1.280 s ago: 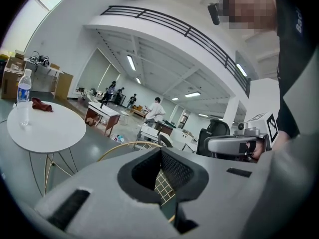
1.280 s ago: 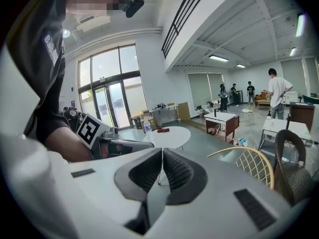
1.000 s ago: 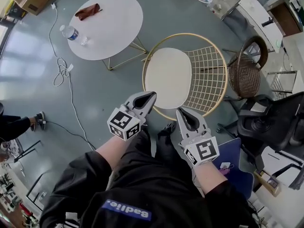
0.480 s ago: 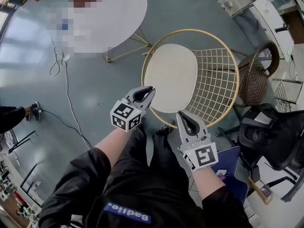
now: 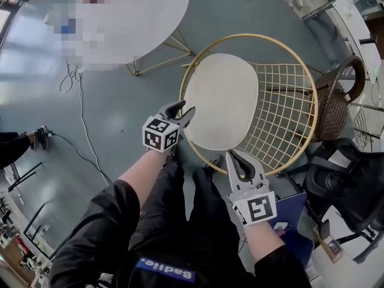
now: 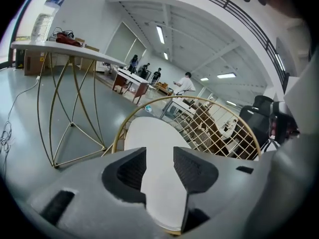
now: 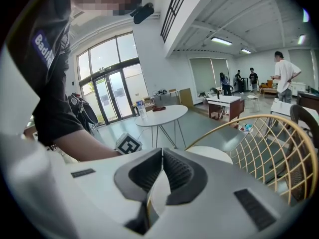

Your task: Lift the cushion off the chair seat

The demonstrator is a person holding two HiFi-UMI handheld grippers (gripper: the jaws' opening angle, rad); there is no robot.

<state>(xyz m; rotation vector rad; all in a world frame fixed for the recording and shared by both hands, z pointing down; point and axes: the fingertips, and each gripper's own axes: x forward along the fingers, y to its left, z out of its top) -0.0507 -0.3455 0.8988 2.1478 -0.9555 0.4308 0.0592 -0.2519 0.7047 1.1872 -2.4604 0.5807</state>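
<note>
A cream oval cushion (image 5: 221, 101) lies on the seat of a round gold wire chair (image 5: 288, 110). My left gripper (image 5: 182, 114) hovers at the cushion's near left edge, and its jaws are opening. In the left gripper view the cushion (image 6: 149, 133) shows through the gap between the jaws of this gripper (image 6: 160, 156), and the pads do not press on it. My right gripper (image 5: 235, 156) sits just outside the chair's front rim, with its jaws together. In the right gripper view these jaws (image 7: 162, 152) meet at the tips, and the cushion (image 7: 212, 155) lies beyond them.
A white round table (image 5: 138, 17) on gold legs stands at the far left. A cable (image 5: 75, 95) trails over the grey floor. A brown wicker chair (image 5: 336, 107) and a black office chair (image 5: 354, 179) crowd the right side. People stand far off in the hall.
Both grippers have sunk toward the chair's front rim, the left one further. The left jaws, shut before, now stand apart. The right jaws stay together.
</note>
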